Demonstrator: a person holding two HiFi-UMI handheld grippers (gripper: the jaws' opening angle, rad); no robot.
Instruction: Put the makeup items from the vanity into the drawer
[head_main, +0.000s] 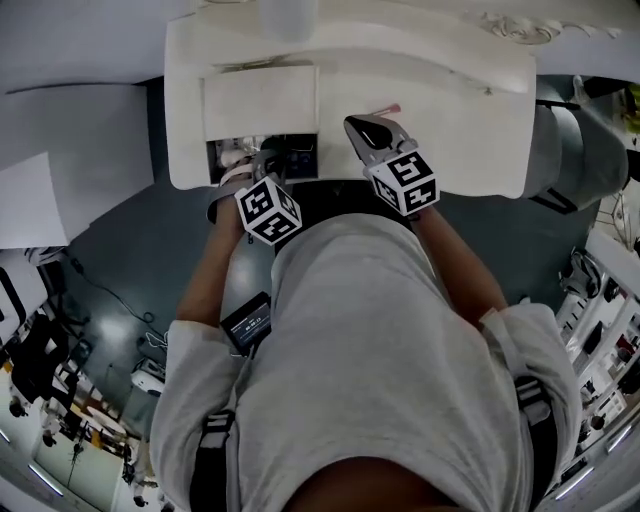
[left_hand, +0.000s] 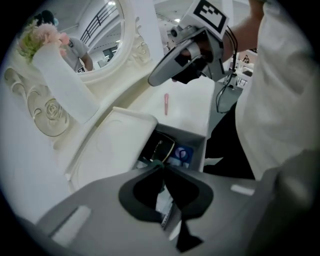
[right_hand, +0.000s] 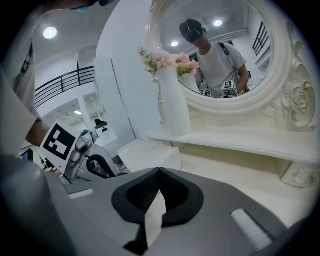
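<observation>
Probably light and slippery: open the shut, empty right gripper jaws, pinch pink stick mid-length; left gripper jaws nearly closed.

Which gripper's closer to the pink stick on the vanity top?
Right. The right gripper hangs close by the pink stick; the left gripper is off to the side, over the open drawer.

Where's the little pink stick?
In the left gripper view, the pink stick lies on the white vanity top, behind the open drawer and close to the right claw.
</observation>
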